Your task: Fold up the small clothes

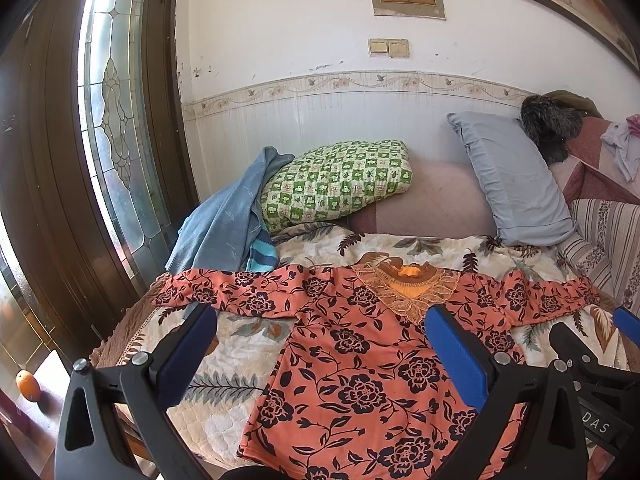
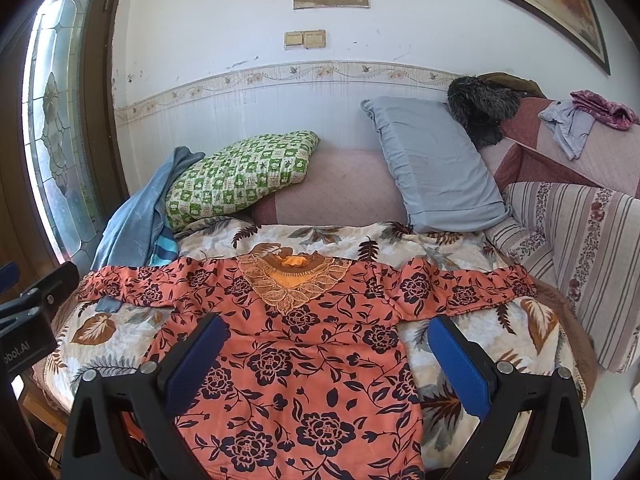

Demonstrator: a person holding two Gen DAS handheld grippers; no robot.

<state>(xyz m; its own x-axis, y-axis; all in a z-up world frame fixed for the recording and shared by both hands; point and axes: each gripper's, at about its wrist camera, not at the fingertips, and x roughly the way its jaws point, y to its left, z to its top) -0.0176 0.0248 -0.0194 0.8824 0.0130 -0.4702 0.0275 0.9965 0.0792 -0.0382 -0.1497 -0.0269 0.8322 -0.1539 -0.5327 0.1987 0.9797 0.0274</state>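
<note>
Now the orange shirt [image 1: 360,360] with dark flowers lies flat on the leafy blanket [image 1: 224,392], both sleeves spread out to the sides. Above it, the left tongs [image 1: 320,344] are wide apart and hold nothing. So are the right tongs [image 2: 328,352]. Behind the shirt sit a green checked pillow [image 2: 240,172] and a grey pillow [image 2: 436,168].

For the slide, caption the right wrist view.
Open right hand-held gripper above orange floral blouse spread flat on bed.
</note>
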